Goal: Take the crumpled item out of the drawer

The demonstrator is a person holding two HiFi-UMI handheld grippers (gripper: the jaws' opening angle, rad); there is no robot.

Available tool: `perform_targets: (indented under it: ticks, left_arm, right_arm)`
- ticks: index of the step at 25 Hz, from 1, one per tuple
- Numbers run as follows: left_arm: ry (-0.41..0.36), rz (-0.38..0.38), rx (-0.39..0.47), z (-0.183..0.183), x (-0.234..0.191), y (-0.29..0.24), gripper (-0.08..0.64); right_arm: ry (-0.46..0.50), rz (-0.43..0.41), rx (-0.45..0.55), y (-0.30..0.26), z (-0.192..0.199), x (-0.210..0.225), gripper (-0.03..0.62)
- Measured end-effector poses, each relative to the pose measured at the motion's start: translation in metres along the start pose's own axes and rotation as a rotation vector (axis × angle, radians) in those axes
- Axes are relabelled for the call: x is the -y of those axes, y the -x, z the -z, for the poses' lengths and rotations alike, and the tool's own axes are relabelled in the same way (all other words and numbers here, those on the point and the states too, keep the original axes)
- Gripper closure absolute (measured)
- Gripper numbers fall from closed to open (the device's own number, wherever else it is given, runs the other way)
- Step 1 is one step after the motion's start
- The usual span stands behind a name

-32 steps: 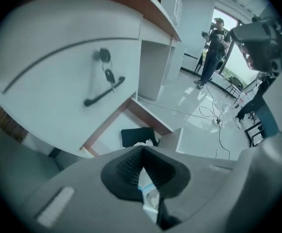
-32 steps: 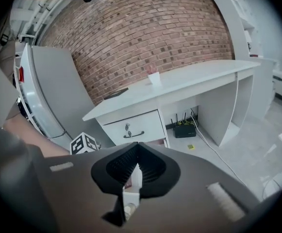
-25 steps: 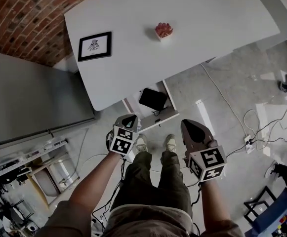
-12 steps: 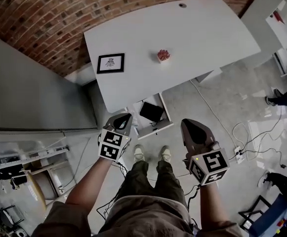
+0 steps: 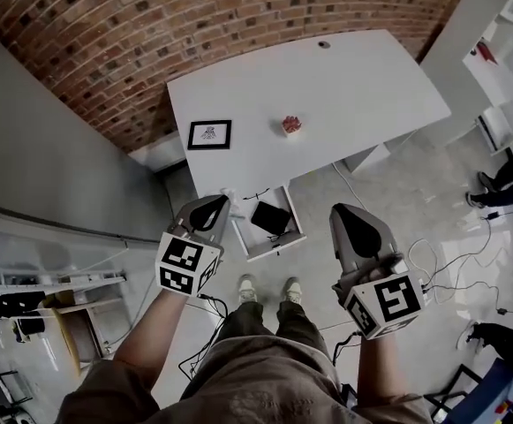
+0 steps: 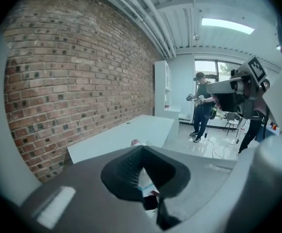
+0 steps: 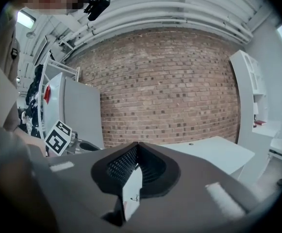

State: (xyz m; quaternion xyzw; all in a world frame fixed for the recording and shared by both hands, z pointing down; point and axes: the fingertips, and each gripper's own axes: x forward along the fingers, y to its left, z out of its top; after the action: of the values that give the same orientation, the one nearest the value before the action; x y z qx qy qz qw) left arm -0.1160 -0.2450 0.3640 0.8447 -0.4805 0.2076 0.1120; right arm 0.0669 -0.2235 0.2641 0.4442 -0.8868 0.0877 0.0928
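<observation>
Room: red brick wall [image 5: 150, 51] behind a white rectangular counter [image 5: 362, 87], with pale grey floor [image 5: 371, 175] and loose cables beyond.
On the counter: a small black-framed picture [image 5: 209, 134] and, to its right and apart from it, a small red-and-white crumpled item [image 5: 291, 124]. The left gripper view also shows it as a pink speck [image 6: 135, 142] on the white top.
Drawer: a white drawer [image 5: 278, 241] stands open under the counter's near edge. A flat black object [image 5: 271, 218] lies inside, and no crumpled thing shows in it.
Left claw [image 5: 210, 210]: jaws closed tip to tip with nothing between them, held in the air beside the drawer and well short of the crumpled item.
Right claw [image 5: 351, 226]: jaws likewise closed and empty, held over the floor to the right of the drawer and touching nothing.
Person: stands facing the counter, shoes [image 5: 267, 288] just in front of the open drawer.
Done, as judged: the crumpled item appears to be out of the drawer already and resting on the counter, free of both claws.
Left, as judged: little or nothing of the removal itself. The drawer is open and could yet be shut, though the task does not ask for that.
</observation>
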Motion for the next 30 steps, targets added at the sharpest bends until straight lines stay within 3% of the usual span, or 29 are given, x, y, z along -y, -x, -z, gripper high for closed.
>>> perform_targets:
  ticks: [10, 15, 25, 30]
  left_arm:
    - [-0.105, -0.089, 0.237, -0.105, 0.021, 0.081, 0.558]
    - [-0.133, -0.118, 0.329, -0.139, 0.031, 0.111, 0.557]
    - [-0.154, -0.225, 0.419, -0.159, 0.030, 0.150, 0.558]
    - [-0.162, -0.244, 0.398, -0.151, 0.026, 0.153, 0.557]
  right_arm:
    - [0.073, 0.022, 0.140, 0.053, -0.072, -0.001, 0.563]
    - [0.078, -0.032, 0.215, 0.069, -0.100, -0.015, 0.563]
    - [0.078, -0.059, 0.226, 0.079, -0.104, -0.017, 0.565]
    - [0.164, -0.088, 0.227, 0.078, -0.104, -0.029, 0.565]
